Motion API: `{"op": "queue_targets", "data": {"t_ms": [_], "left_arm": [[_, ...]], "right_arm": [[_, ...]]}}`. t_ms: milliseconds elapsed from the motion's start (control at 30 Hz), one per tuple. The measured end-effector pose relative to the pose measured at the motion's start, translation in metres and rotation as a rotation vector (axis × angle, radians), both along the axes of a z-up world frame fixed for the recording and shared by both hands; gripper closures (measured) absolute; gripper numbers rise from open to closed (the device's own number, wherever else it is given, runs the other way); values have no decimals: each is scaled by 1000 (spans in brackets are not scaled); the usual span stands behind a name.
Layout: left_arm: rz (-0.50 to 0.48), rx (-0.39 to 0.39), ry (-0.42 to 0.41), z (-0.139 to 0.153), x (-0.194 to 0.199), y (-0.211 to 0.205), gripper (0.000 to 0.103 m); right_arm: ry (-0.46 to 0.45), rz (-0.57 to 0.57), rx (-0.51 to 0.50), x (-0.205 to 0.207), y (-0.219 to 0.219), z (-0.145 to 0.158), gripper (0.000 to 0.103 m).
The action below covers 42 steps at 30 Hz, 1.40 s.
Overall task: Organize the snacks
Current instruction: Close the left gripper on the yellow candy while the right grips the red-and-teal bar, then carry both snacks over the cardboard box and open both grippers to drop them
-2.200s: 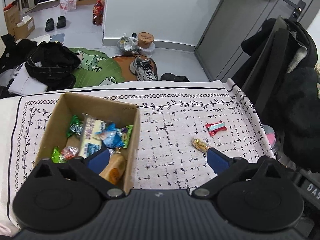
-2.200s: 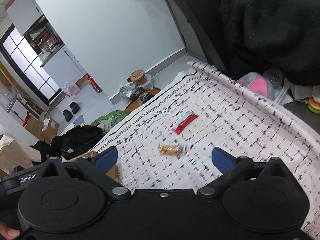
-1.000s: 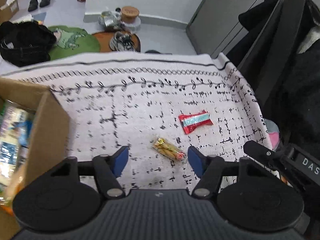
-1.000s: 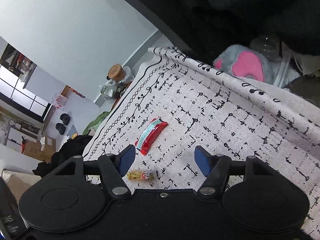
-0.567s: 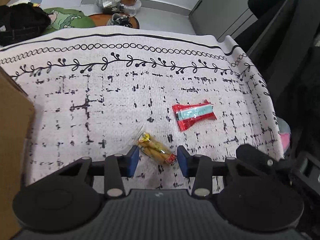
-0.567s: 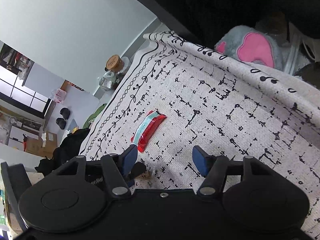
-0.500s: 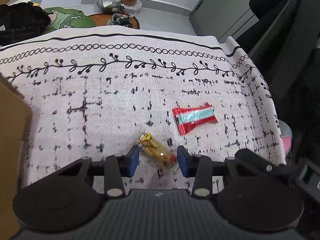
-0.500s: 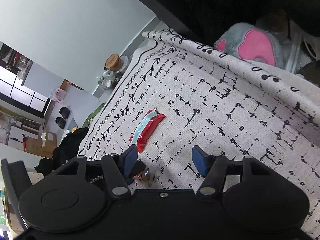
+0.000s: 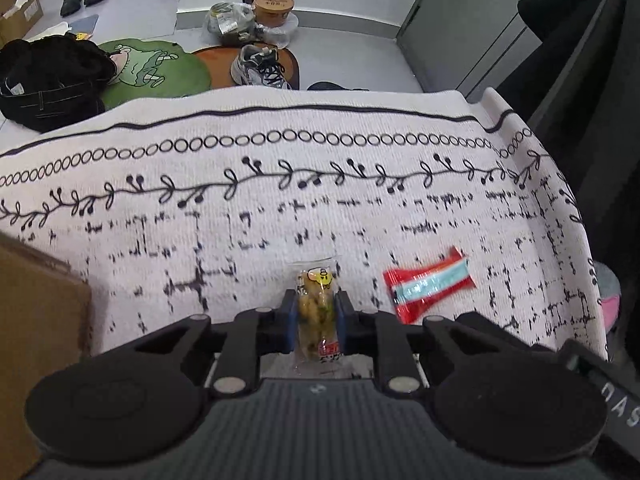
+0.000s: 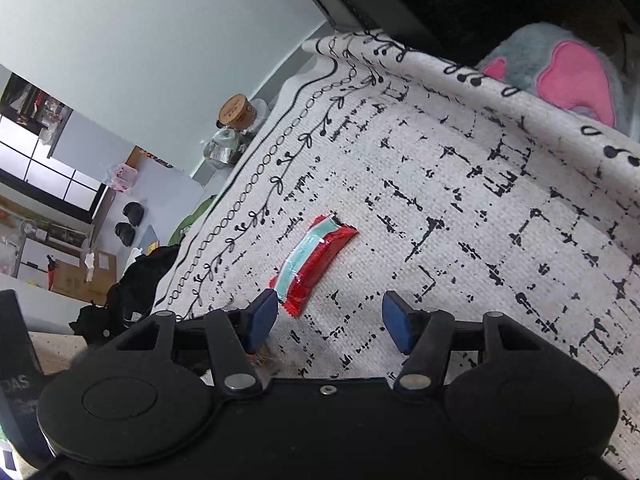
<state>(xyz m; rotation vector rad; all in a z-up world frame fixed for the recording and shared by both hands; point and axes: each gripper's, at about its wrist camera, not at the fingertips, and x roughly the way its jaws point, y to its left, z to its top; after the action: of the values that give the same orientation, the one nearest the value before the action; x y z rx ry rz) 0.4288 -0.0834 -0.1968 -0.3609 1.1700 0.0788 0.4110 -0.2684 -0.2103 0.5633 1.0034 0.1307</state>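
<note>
My left gripper [image 9: 316,312] is shut on a small clear packet of yellow-green snack [image 9: 316,304], held just above the white patterned cloth [image 9: 240,216]. A red and light-blue snack wrapper [image 9: 430,284] lies on the cloth just right of it. In the right wrist view the same red wrapper [image 10: 314,260] lies just ahead of my right gripper [image 10: 330,316], nearer its left finger. The right gripper is open and empty, low over the cloth [image 10: 460,200].
The cardboard box corner [image 9: 36,304] stands at the left edge of the cloth. Dark clothing [image 9: 600,80] hangs past the cloth's right edge, with a grey and pink plush item [image 10: 568,64] below it. Shoes, bags and containers [image 9: 256,20] lie on the floor beyond.
My left gripper closed its fingers on the yellow-green snack packet, which turned to point straight ahead. My right gripper moved closer to the red wrapper and stayed open.
</note>
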Motion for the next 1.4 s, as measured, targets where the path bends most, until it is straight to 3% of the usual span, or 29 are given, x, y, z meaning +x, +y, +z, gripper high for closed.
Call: {"op": "queue_targets", "data": {"t_ms": [533, 700, 833, 1400], "left_arm": [[2, 13, -21, 6, 6, 30, 85], [16, 31, -20, 7, 6, 41, 85], [14, 39, -19, 11, 6, 44, 85], [-17, 10, -66, 55, -31, 48, 85]], "right_arm": [[-42, -6, -74, 32, 30, -8, 46], [-45, 20, -173, 32, 36, -9, 72], [-29, 11, -150, 33, 28, -7, 81], [-52, -28, -178, -20, 18, 21, 82]]}}
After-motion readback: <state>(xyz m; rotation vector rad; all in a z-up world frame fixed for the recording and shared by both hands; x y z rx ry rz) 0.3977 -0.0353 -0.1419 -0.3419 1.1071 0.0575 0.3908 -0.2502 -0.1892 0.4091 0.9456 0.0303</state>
